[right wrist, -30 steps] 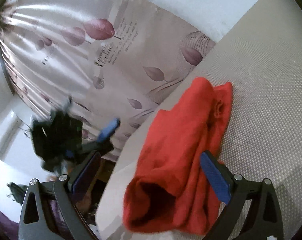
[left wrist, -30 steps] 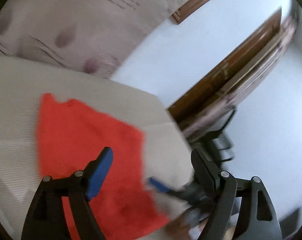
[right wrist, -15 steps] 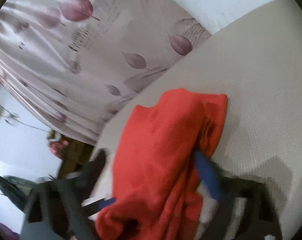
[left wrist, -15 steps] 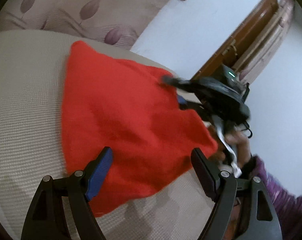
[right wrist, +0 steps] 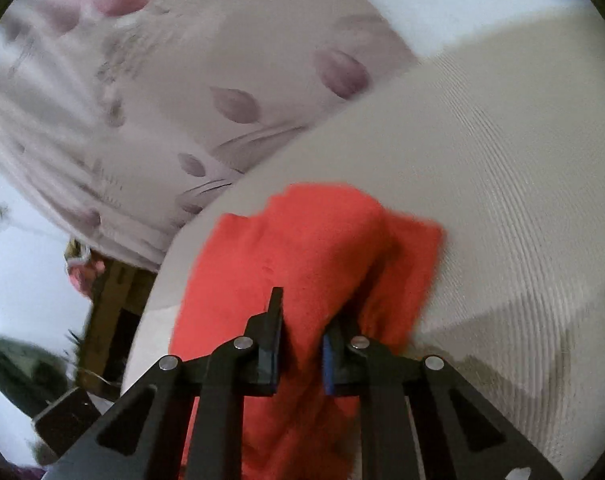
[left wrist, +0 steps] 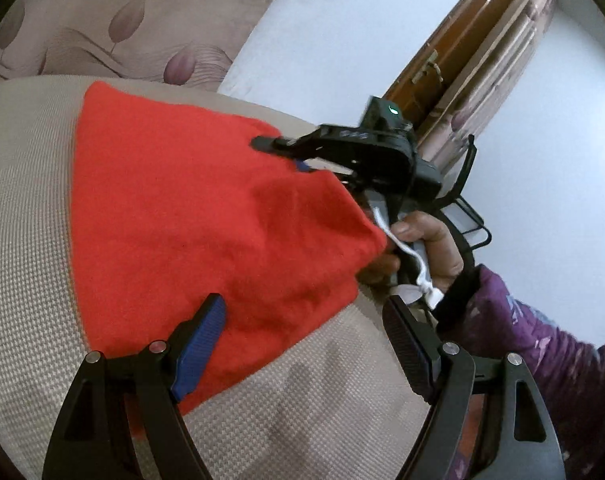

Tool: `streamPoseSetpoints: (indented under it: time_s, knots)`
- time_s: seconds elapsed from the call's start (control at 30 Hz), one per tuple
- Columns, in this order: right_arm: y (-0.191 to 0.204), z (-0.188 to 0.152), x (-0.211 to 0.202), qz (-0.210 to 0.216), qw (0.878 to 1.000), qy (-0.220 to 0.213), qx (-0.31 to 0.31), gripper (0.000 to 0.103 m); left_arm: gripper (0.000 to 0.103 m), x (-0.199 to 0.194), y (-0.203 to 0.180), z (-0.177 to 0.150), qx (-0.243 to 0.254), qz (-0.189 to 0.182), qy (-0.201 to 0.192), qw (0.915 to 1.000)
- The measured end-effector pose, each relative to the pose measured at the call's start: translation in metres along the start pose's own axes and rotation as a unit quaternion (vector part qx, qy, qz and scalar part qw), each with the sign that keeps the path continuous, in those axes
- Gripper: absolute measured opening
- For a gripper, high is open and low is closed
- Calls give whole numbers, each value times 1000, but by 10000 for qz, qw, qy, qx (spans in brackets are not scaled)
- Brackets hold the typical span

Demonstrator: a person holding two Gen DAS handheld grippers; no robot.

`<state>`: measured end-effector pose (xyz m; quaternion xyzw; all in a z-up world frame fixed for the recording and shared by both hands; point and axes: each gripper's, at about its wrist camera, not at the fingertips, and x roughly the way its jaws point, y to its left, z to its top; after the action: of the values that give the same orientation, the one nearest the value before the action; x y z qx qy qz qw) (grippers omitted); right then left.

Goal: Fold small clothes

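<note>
Right tool [right wrist: 300, 344] jaws closing on red garment [right wrist: 310, 248], apparently pinching it; left view alone shows left tool [left wrist: 302, 332] spread apart.

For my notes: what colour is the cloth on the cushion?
The cloth is plain red-orange, without pattern. It shows best in the left wrist view.

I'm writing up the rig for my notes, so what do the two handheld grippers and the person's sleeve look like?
Both are black, angular two-finger frames with silver pivot bolts. The left gripper has one blue ribbed pad and one dark one. The right gripper carries blue pads, a camera block with a green light, and a white cord at its handle. The sleeve is purple, patterned, with a black cuff.
</note>
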<state>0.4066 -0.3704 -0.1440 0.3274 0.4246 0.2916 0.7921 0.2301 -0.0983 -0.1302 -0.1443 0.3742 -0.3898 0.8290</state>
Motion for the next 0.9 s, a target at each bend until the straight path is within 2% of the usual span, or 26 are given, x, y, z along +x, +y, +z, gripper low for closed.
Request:
streamPoseSetpoints:
  time_s: [0.1, 0.2, 0.27, 0.37, 0.43, 0.47, 0.5, 0.53, 0.63, 0.73, 0.77, 0.83, 0.9]
  knots:
    - [3, -2, -28, -59, 9992, -400, 28, 23, 80, -3, 1, 4, 5, 32, 23, 10000]
    - [32, -23, -60, 270, 9975, -506, -403, 23, 80, -13, 1, 6, 62, 68, -41, 9999]
    - [66, -52, -73, 322, 9933, -229, -1089, 26, 80, -20, 1, 4, 33, 97, -95, 9999]
    - [91, -80, -68, 229, 9879, 132, -1530, 40, 80, -24, 8, 2, -106, 171, -62, 9998]
    - [95, -91, -57, -30, 9855, 363, -1660, 41, 80, -24, 12, 2, -154, 290, -28, 9995]
    - [92, -94, -51, -210, 9850, 478, -1645, 36, 80, -24, 14, 2, -137, 318, 10, 9994]
    - [87, -97, -48, -269, 9864, 547, -1525, 13, 80, -26, 16, 1, -104, 389, 8, 9992]
    - [78, -100, -49, -222, 9896, 557, -1307, 4, 80, -28, 17, 1, -89, 450, -11, 9989]
    - [51, -117, -64, -7, 9980, 422, -479, 6, 80, -35, 20, -1, -12, 538, 28, 9985]
    - [18, -140, -69, 172, 9986, 433, 268, 5, 80, -39, 21, -2, 46, 630, 78, 9980]
    - [6, -144, -70, 362, 9968, 420, 577, 5, 80, -41, 19, -2, 67, 686, 72, 9976]
    - [1, -144, -73, 499, 9956, 311, 726, 5, 81, -45, 12, 1, 86, 727, -62, 9973]
    - [5, -144, -71, 436, 9964, 327, 647, 5, 81, -46, 1, 5, 136, 576, -231, 9980]
